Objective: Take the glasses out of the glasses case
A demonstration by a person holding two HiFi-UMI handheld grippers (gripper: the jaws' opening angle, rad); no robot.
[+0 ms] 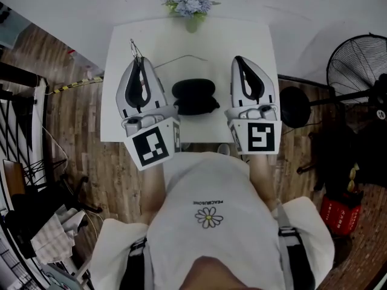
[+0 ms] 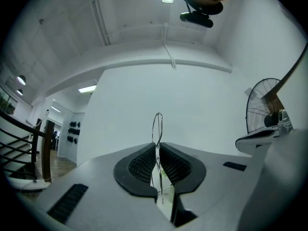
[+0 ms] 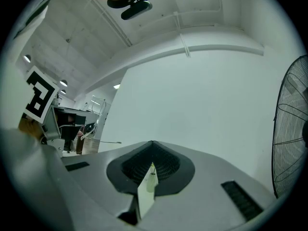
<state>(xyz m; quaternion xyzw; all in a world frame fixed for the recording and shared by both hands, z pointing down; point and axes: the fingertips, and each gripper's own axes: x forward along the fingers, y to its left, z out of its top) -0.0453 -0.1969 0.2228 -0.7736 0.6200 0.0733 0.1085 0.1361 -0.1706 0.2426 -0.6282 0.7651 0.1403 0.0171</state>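
Lift-out step looks about done: my left tool (image 1: pixel 138 62) is pinched almost closed on the thin wire glasses (image 2: pixel 158 129), holding them left of and just beyond the open glasses case (image 1: pixel 195 96), clear of it. My right tool (image 1: pixel 237 60) is closed on nothing, right of the case. Next call, I'd say: set the frame on the tabletop (image 1: pixel 257 41) beside the case, gently, since thin wire probably bends.

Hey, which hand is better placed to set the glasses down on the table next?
Left. The left gripper is shut on the thin wire glasses, over the white table beside the black case. The right gripper is shut with nothing in it, so it would need a handover.
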